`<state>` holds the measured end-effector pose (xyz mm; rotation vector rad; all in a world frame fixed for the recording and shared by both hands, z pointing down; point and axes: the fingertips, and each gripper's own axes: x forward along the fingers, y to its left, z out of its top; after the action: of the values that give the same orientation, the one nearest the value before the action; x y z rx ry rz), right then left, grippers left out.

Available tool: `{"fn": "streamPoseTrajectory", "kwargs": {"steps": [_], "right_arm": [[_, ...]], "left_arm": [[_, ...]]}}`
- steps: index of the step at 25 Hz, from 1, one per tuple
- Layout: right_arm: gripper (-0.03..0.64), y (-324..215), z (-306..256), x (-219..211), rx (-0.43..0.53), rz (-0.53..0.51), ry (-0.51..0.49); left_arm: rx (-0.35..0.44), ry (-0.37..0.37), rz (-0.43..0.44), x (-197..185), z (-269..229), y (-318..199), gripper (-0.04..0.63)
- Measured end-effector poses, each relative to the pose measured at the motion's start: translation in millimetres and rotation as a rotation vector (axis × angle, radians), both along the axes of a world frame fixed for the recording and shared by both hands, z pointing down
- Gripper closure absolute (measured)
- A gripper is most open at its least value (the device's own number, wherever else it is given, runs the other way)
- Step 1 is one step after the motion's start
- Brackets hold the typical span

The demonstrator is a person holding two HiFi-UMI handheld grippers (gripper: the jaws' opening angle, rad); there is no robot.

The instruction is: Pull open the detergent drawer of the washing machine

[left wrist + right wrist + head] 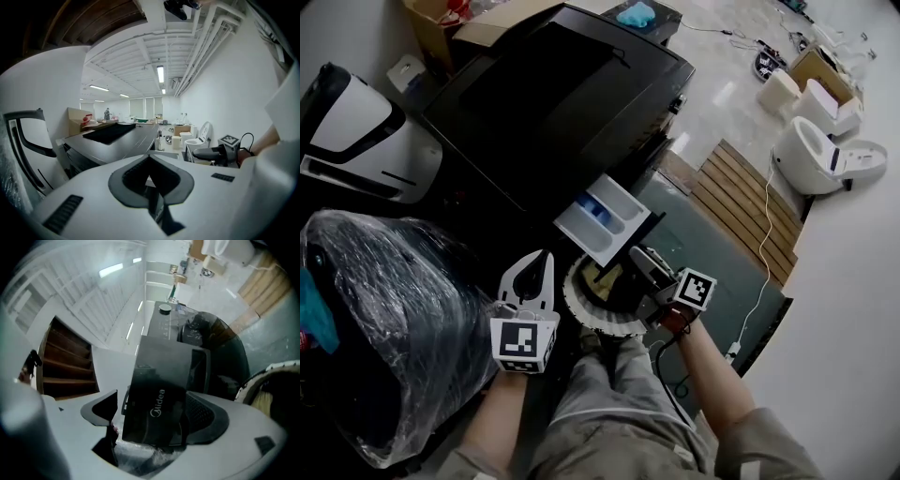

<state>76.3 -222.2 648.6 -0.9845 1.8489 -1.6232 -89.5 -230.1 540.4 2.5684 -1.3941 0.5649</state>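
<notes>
Detergent drawer (602,217) is pulled well out of the front of the black washing machine (553,103), and in the head view we see its pale compartments from above, with a blue insert in one of them. It sticks out over a round thing with a ribbed white rim (581,305); we can't tell what that is. The right gripper (645,265) sits at the drawer's outer end. In the right gripper view we see the drawer's dark front panel (159,399), with "Midea" printed on it, standing between the jaws, one jaw at each long edge, so we read them as clamped on the panel. The left gripper (528,281) hangs just left of the drawer, apart from it, tip pointing toward the machine. In the left gripper view its jaws meet at the tip with nothing between them (150,161), and we see the machine's flat top beyond and the right gripper off to the side (211,153). A big bundle wrapped in clear plastic (384,319) lies at the person's left, close to the left gripper. A wooden slatted board (750,206) lies on the floor to the right of the machine, with white toilets (820,155) beyond it. The person's knees in grey shorts (619,403) show below both grippers.
</notes>
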Motion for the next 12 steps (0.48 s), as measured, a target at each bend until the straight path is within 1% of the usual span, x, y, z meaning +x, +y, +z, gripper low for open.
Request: {"fn": "streamPoseTrajectory", "kwargs": {"steps": [3, 5, 9, 12], "right_arm": [[0.16, 8, -19, 6, 0.037, -0.043, 0.182], [0.161, 12, -34, 14, 0.069, -0.045, 0.283], [0.161, 15, -76, 30, 0.178, -0.051, 0.446], [0.166, 15, -114, 37, 0.268, -0.055, 0.517]], "left_arm": [[0.014, 0.002, 0.005, -1, -11, -1, 0.58], [0.022, 0.006, 0.006, -1, -19, -1, 0.58], [0.04, 0.008, 0.008, 0, -36, -1, 0.58], [0.051, 0.01, 0.008, 1, -50, 2, 0.58]]}}
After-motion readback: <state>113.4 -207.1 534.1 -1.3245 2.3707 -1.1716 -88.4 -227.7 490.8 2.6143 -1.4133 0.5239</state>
